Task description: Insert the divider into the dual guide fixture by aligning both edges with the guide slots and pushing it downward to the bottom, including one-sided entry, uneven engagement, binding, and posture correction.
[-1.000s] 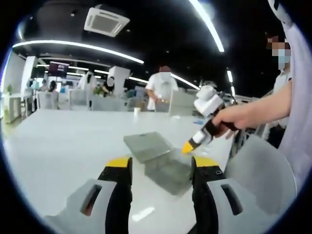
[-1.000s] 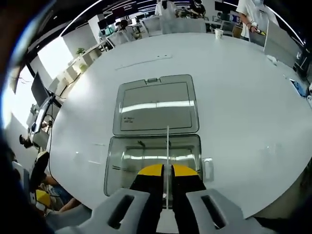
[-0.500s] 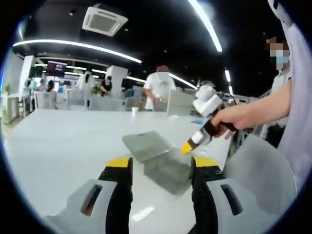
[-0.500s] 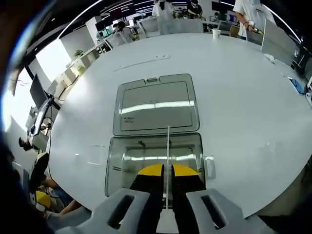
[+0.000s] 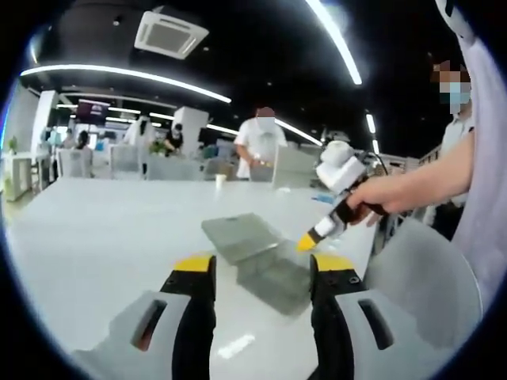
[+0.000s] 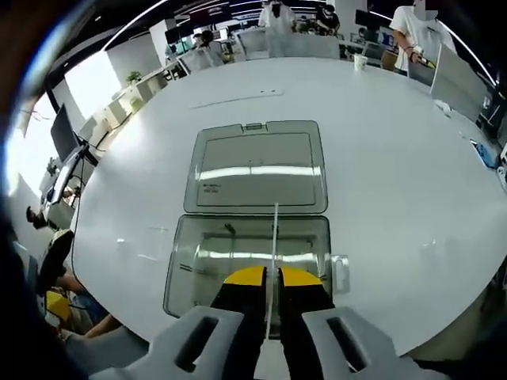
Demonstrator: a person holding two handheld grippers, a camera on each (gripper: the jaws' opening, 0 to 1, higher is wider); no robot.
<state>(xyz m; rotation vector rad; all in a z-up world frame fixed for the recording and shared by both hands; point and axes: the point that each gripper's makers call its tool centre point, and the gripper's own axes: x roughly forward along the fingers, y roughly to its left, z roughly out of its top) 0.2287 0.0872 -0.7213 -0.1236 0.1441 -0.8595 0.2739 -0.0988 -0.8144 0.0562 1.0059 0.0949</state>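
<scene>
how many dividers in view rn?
1. A thin clear divider stands edge-on, clamped in the right hand-held gripper, above the open box. More could be hidden; clear plastic is hard to spot.

Left tongs (image 5: pixel 257 273): two black jaws with yellow tips, each mounted on a light grey moulded housing with a dark oblong slot in its upper face. Right tongs (image 6: pixel 264 276): identical construction, with black jaws, yellow tips and grey housings with slotted recesses. In the left gripper view, the right unit carries a white body above a black section. The person's sleeve (image 5: pixel 489 158) is white.
</scene>
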